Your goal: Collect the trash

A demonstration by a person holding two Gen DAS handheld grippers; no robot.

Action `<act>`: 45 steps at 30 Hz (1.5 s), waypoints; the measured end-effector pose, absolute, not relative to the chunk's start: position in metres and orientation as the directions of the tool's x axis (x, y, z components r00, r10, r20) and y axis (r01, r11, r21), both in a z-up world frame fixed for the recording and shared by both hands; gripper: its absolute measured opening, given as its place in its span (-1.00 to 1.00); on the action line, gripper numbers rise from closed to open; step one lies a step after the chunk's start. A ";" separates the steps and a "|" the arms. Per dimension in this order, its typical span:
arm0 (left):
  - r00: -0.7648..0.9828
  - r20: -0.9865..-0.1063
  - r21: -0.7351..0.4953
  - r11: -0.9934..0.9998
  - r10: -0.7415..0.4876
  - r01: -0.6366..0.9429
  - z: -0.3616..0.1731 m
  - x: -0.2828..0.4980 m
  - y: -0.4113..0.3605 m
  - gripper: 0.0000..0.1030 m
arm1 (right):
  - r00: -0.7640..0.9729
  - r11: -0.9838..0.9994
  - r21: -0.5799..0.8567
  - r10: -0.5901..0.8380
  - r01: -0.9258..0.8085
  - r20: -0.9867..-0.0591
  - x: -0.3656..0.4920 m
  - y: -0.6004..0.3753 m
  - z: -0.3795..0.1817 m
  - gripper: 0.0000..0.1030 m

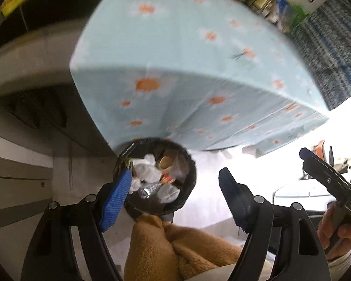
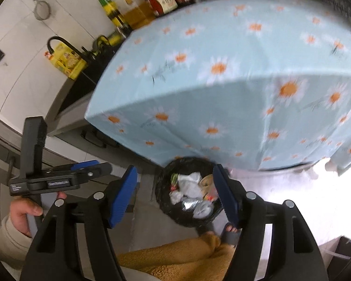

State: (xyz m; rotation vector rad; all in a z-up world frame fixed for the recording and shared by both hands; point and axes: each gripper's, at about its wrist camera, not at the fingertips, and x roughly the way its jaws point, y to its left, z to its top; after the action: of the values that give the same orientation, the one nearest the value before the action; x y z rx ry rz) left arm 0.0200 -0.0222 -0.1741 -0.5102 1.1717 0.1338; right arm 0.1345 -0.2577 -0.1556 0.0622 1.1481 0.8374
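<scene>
A black-lined trash bin [image 1: 191, 175] stands on the floor at the foot of the table, holding crumpled white paper [image 1: 145, 171], a foil scrap and other wrappers. My left gripper [image 1: 175, 199] hangs open above it with nothing between its blue pads. In the right wrist view the same bin [image 2: 162, 194] and its white paper [image 2: 189, 185] show between the fingers of my right gripper [image 2: 174, 196], which is also open and empty. Each view catches the other gripper at its edge: the right gripper [image 1: 316, 161] and the left gripper [image 2: 86, 167].
A table under a light blue daisy cloth [image 1: 175, 58] overhangs the bin. Bottles and boxes [image 2: 166, 0] line its far side. A sink with a black tap [image 2: 65, 44] is at the left. The person's tan fleece legs [image 1: 175, 245] and a slippered foot [image 2: 231, 231] are below me.
</scene>
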 end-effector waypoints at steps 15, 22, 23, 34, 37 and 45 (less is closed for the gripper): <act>0.574 -0.819 -0.244 0.906 -0.001 -0.345 -0.075 -0.002 -0.064 0.45 | 0.275 0.652 0.413 0.692 -0.636 -0.668 0.141 -0.305 -0.079 0.39; 0.623 -0.782 -0.226 0.919 0.027 -0.324 -0.041 -0.014 -0.076 0.45 | 0.324 0.632 0.408 0.728 -0.659 -0.605 0.135 -0.323 -0.046 0.85; 0.627 -0.779 -0.229 0.920 0.024 -0.319 -0.037 -0.015 -0.078 0.45 | 0.323 0.630 0.409 0.730 -0.660 -0.603 0.134 -0.325 -0.042 0.85; 0.651 -0.759 -0.231 0.924 0.026 -0.306 -0.018 -0.018 -0.080 0.87 | 0.412 0.662 0.336 0.708 -0.670 -0.573 0.127 -0.334 -0.014 0.91; 0.661 -0.750 -0.258 0.918 0.005 -0.300 -0.013 -0.017 -0.078 0.87 | 0.441 0.681 0.317 0.693 -0.661 -0.570 0.128 -0.334 -0.010 0.91; 0.672 -0.740 -0.247 0.919 0.026 -0.307 0.002 -0.018 -0.082 0.87 | 0.495 0.710 0.319 0.680 -0.628 -0.541 0.136 -0.348 0.003 0.91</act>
State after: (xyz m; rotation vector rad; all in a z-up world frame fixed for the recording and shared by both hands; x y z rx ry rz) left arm -0.0180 -0.0816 0.0020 -0.3699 0.8162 0.1924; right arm 0.1356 -0.3478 0.0029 0.0833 0.6926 0.7938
